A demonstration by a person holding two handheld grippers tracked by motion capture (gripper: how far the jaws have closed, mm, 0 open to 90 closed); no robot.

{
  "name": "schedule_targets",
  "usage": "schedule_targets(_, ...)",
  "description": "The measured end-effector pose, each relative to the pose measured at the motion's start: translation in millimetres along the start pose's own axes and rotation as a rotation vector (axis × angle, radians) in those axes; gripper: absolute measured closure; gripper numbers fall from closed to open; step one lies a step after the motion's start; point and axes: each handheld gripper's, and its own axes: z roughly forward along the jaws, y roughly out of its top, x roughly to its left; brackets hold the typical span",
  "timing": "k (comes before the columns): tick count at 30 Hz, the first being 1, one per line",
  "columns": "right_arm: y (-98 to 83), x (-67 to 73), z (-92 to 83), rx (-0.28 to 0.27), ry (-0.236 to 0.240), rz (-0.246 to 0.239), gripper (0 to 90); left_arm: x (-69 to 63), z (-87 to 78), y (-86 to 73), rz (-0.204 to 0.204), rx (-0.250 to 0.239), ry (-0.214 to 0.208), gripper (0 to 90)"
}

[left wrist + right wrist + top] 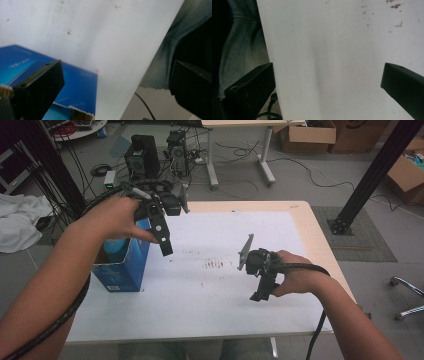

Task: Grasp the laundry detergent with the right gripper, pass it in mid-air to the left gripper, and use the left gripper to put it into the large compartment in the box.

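Observation:
A blue cardboard box [122, 267] with an open top stands near the table's left edge; its blue side [77, 87] fills the lower left of the left gripper view. My left gripper [164, 242] hangs in the air just right of the box's top, pointing down, jaws wide apart with nothing between them [116, 82]. My right gripper [260, 295] rests low over the white sheet [220, 285] at centre right, pointing toward the front edge. Its jaws stand wide open over bare sheet [328, 82].
Small brown specks [215, 265] mark the middle of the sheet. The wooden table rim [320, 245] shows at the right. A black post [372, 175], desk legs, cables, computer towers and cardboard boxes [307, 135] stand on the floor behind. White cloth [20, 220] lies at far left.

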Motion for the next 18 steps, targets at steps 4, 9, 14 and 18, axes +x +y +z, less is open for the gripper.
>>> schedule_targets(4, 2.3, -2.3, -1.5, 0.006, -0.002, -0.006, 0.0, -3.7, 10.9, 2.0, 0.1, 0.03, -0.035, 0.1)
schedule_targets(9, 4.5, -5.3, -6.0, 0.01, 0.0, -0.01, 0.0, -11.9, 24.4, 6.3, 0.179, 0.057, -0.057, 0.1)
schedule_targets(14, 6.6, -10.1, -9.3, 0.014, -0.005, -0.014, 0.0, -21.3, 34.4, 9.6, 0.224, 0.067, -0.066, 0.1)
schedule_targets(18, 8.8, -10.5, -7.0, 0.02, -0.002, -0.019, 0.0, -26.5, 35.6, 9.9, 0.239, 0.061, -0.068, 0.1)
